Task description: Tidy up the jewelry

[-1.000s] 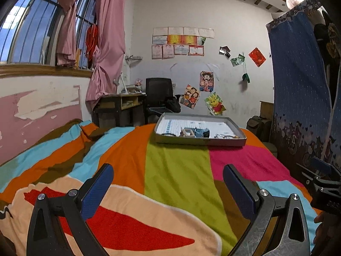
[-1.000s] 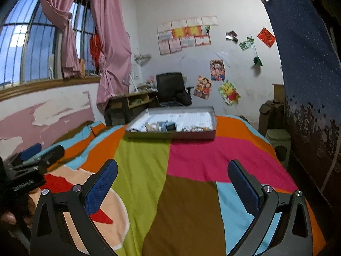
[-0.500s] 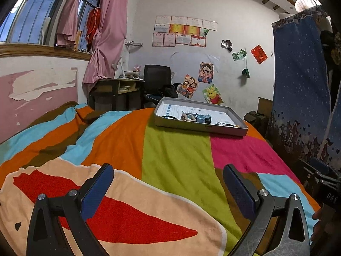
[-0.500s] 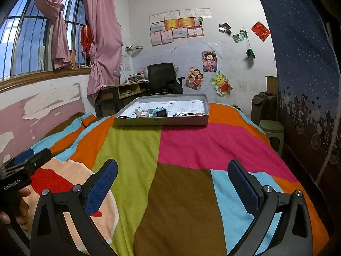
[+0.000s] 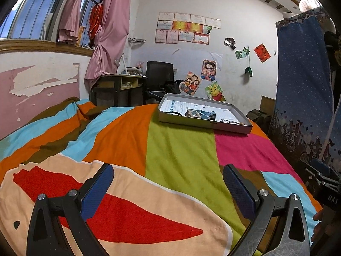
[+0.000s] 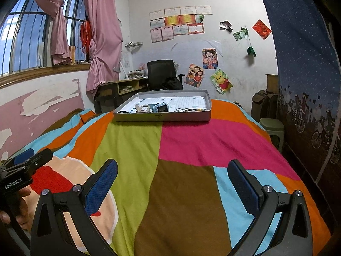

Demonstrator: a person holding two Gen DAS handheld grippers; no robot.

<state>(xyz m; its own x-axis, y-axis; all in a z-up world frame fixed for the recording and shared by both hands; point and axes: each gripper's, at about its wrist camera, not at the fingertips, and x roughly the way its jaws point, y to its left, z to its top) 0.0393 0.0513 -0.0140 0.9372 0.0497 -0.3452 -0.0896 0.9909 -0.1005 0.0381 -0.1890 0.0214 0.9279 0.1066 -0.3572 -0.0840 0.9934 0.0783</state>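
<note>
1. My left claw [image 5: 168,183] and right claw [image 6: 172,181] both stand wide apart, holding nothing, low over the bed's bedspread [image 6: 181,149].
2. I judge the soft, rumpled cover risky: pressing near the tray [image 6: 162,116] could tilt it and scatter things.
3. The jewelry [image 6: 187,110], small and tangled-looking, lies in that tray, well apart from me.
4. Beyond: desk [image 6: 127,85], black chair [image 6: 161,74], postered wall, pink curtains [image 6: 102,32].

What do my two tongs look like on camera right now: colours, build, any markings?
Both match. The left tongs and right tongs have black angular frames with triangular cut-outs, silver screws at the joints and textured blue pads. In the right wrist view, the left unit's black body reads "GenRobot.AI" in white. No cables or sleeves show.
</note>
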